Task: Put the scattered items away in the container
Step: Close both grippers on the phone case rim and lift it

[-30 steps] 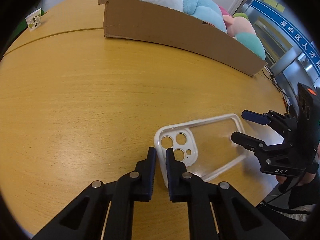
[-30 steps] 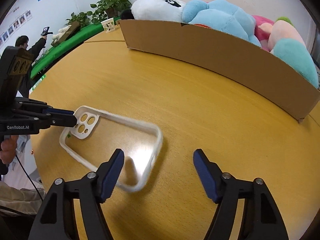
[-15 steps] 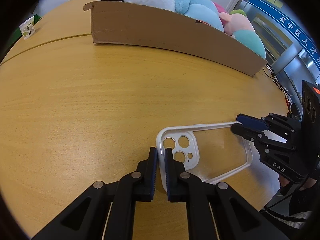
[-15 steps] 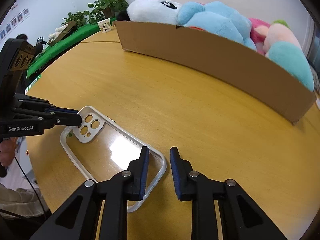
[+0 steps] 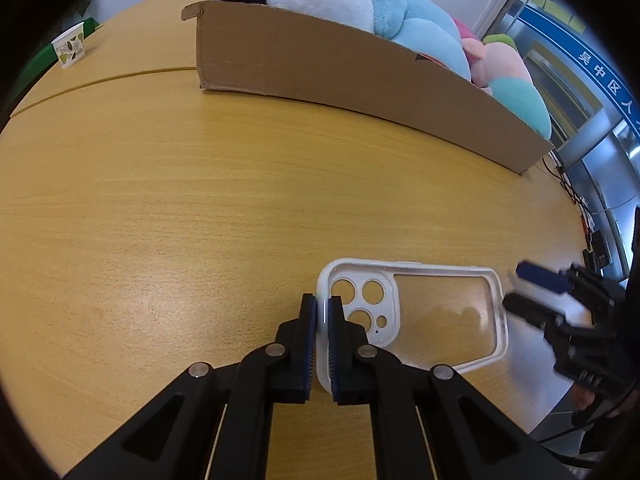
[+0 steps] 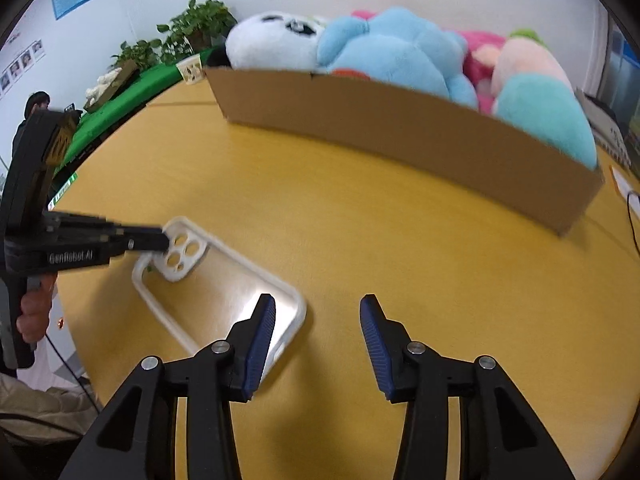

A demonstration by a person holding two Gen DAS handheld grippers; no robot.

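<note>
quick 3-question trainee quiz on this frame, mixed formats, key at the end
1. True or false: the left gripper is shut on the camera-end rim of the phone case.
2. Multiple choice: the right gripper is
A. shut on the case
B. open, holding nothing
C. inside the cardboard box
3. Fill in: the plush toys sit in the ____ at the far side of the table.

Key:
1. True
2. B
3. cardboard box

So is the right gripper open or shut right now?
Open: the right gripper has its fingers spread wide, clear of the phone case.
</note>
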